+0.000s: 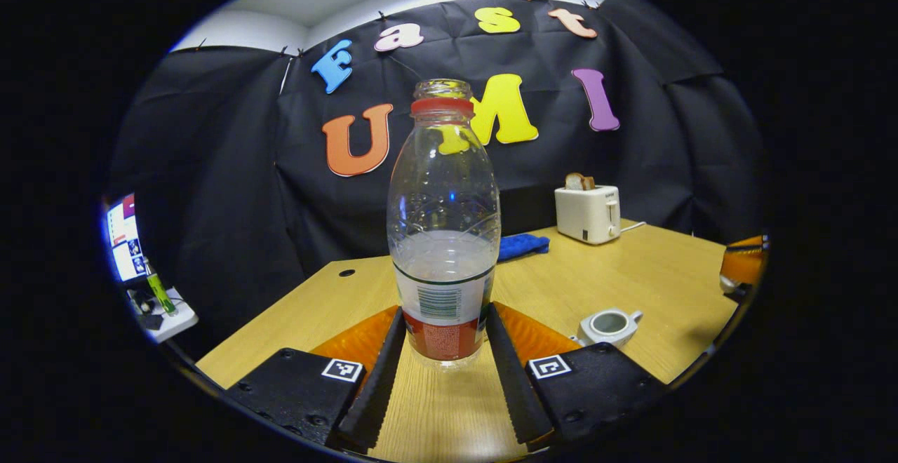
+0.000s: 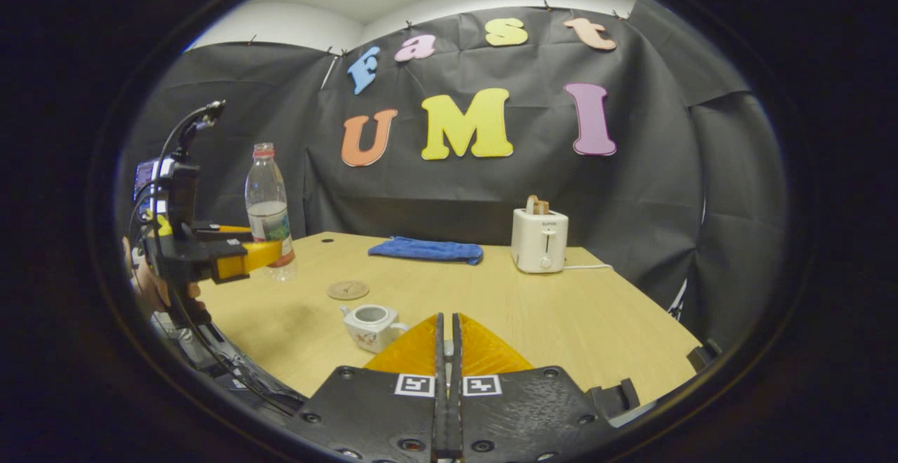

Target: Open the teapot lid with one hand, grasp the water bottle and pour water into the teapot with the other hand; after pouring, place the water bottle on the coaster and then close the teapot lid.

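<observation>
Half-full water bottle [image 1: 443, 238] between left tongs [image 1: 443, 351]; lidless teapot [image 1: 609, 325].

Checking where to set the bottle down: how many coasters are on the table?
1: a round coaster lies flat on the table, between the water bottle and teapot.

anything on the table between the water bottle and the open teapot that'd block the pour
Nothing visible does. The clear plastic water bottle sits between the left gripper fingers, and bare wooden table lies between it and the small white lidless teapot. The round brown coaster lies flat in between, too low to block.
</observation>
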### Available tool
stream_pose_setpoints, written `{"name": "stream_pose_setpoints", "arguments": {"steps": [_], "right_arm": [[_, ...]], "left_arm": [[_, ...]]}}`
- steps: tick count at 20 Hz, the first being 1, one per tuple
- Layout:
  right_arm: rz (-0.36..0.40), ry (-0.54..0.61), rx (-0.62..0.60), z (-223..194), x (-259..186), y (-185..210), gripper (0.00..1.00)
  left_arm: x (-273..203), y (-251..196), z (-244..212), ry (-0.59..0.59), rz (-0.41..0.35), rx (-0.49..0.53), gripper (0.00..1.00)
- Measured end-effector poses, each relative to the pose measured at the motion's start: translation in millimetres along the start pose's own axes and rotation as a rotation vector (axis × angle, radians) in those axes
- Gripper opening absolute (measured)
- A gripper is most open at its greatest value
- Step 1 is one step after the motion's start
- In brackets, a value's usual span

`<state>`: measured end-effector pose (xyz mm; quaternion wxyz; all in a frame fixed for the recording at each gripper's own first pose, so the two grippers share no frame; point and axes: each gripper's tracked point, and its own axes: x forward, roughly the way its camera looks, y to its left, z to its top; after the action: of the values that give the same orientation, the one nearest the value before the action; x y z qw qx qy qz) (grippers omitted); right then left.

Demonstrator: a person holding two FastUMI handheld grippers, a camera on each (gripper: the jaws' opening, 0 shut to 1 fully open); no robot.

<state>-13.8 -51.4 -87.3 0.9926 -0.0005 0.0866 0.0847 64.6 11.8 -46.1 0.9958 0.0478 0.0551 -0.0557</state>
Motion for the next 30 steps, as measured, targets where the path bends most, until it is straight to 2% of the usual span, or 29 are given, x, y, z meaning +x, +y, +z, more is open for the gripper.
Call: {"name": "stream_pose_setpoints", "arguments": {"steps": [4,7,17,25,29,30], "right_arm": [[-0.007,0.009,0.003,-2,2,-5,0.00],[-0.026,0.014,0.006,-5,3,-16,0.00],[-0.085,0.039,0.015,-17,12,-45,0.00],[-0.089,0.051,0.003,-22,17,-43,0.00],[-0.085,0.049,-0.004,-22,18,-39,0.00],[-0.086,0.049,-0.006,-22,17,-38,0.00]], "left_arm": [[40,0,-3,0.002,-0.041,-0.068,0.71],[66,-4,-19,0.047,-0.057,-0.121,0.71],[138,-6,-56,0.146,-0.044,-0.131,0.75],[140,-12,-65,0.159,-0.062,-0.096,0.76],[139,-13,-64,0.157,-0.067,-0.097,0.80],[137,-14,-65,0.161,-0.071,-0.095,0.85]]}}
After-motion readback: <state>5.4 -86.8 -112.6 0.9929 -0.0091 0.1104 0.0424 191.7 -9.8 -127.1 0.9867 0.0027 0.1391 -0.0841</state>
